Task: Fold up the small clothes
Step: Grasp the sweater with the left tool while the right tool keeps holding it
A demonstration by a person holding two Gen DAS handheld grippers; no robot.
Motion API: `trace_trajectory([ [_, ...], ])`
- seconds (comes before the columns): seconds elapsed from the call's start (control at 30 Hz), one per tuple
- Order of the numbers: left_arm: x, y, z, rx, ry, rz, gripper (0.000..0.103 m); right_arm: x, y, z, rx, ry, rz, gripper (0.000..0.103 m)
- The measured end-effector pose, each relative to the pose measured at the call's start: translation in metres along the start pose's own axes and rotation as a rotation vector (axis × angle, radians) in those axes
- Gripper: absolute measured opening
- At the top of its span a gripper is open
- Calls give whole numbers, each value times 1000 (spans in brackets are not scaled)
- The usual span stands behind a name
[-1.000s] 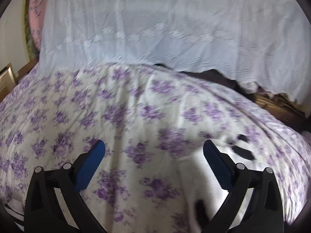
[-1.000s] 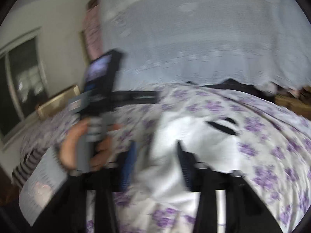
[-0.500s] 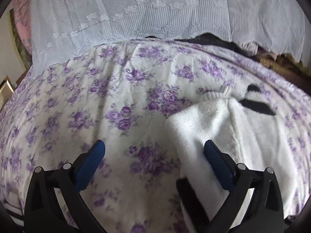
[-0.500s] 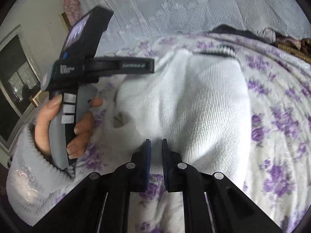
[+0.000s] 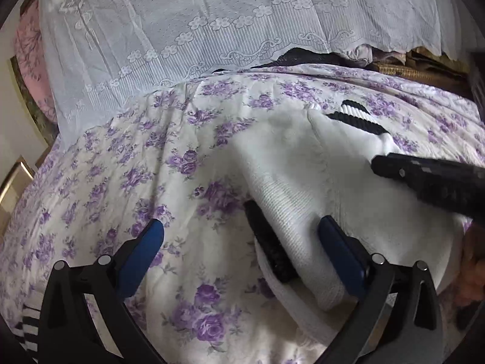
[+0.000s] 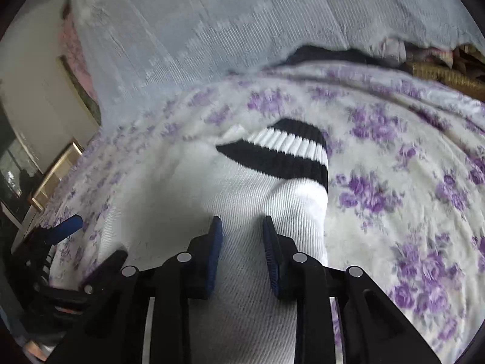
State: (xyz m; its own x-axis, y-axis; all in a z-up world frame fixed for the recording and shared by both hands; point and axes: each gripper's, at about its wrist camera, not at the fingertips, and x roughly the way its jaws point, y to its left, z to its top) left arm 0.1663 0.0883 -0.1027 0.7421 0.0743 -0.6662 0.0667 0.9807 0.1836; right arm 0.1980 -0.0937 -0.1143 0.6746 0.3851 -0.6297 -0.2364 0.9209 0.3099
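Observation:
A white knit garment (image 5: 288,157) with a black-and-white striped cuff (image 5: 357,116) lies folded on the purple-flowered bedspread (image 5: 121,166). My left gripper (image 5: 241,223) stands open and wide over the garment's near left edge, where a black band shows between its fingers. The right gripper's black body (image 5: 424,179) reaches in from the right. In the right wrist view, my right gripper (image 6: 242,221) is low over the white knit (image 6: 242,188), its jaws opening, with fabric between the pads that they do not pinch. The striped cuff (image 6: 288,151) lies just ahead.
A white lace cloth (image 5: 212,15) hangs across the back of the bed. Wicker and dark items (image 5: 409,71) sit at the back right, a pink cushion (image 5: 30,60) at the far left. A black-and-white striped piece (image 5: 28,327) lies at the near left edge.
Both grippers came down and closer to the garment. The right gripper's jaws, shut half a second ago, now stand apart. The left gripper's right finger now sits over the white knit.

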Motion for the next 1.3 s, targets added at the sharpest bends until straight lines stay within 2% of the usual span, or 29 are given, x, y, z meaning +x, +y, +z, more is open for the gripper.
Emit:
trace_trajectory([
  [0.1, -5, 10, -2, -63, 10, -39, 99, -19, -7, 0, 51, -20, 21, 25],
  [0.23, -35, 26, -12, -141, 3, -126, 99, -62, 3, -23, -44, -79, 0, 35],
  [0.27, -37, 24, -16, -126, 5, -121, 99, -70, 5, -33, -76, -86, -11, 37],
  [0.3, -36, 20, -21, -101, 18, -101, 99, -73, 6, -41, -97, -81, -26, 45],
  [0.33, -28, 12, -28, -59, 48, -70, 99, -72, 6, -47, -114, -59, -40, 56],
  [0.37, -20, 7, -35, -43, 60, -63, 99, -68, 3, -53, -117, -22, -49, 58],
  [0.43, -17, 11, -37, -68, 60, -93, 99, -52, -13, -62, -40, 69, -3, 60],
  [0.5, -17, 16, -36, -90, 71, -117, 99, -49, -29, -59, 46, 82, 65, 60],
  [0.53, -18, 17, -36, -102, 70, -119, 99, -56, -29, -59, 52, 62, 66, 60],
  [0.6, -26, 18, -35, -112, 49, -97, 99, -74, -16, -58, -7, -7, 17, 60],
  [0.67, -42, 17, -32, -107, -8, -71, 99, -90, -3, -56, -66, -80, -18, 60],
  [0.73, -52, 15, -31, -101, -51, -86, 99, -101, 2, -56, -94, -127, -20, 59],
  [0.77, -52, 11, -31, -90, -54, -82, 99, -101, 3, -57, -100, -131, -29, 59],
  [0.83, -37, 1, -35, -44, -3, -46, 99, -83, -1, -57, -101, -57, -42, 59],
  [0.87, -29, 0, -37, -42, 19, -60, 99, -71, -6, -60, -84, -2, -44, 59],
  [0.9, -26, 1, -37, -53, 27, -83, 99, -59, -17, -62, -31, 46, -11, 60],
  [0.93, -26, 4, -36, -66, 28, -94, 99, -57, -24, -59, 5, 57, 18, 61],
  [1.0, -28, 6, -36, -72, 26, -98, 99, -61, -32, -57, 44, 50, 58, 63],
  [1.17, -37, 3, -36, -58, 0, -71, 99, -78, -27, -54, 19, -17, 45, 65],
  [1.3, -38, 6, -34, -67, 5, -83, 99, -89, -35, -50, 67, -81, 44, 65],
])
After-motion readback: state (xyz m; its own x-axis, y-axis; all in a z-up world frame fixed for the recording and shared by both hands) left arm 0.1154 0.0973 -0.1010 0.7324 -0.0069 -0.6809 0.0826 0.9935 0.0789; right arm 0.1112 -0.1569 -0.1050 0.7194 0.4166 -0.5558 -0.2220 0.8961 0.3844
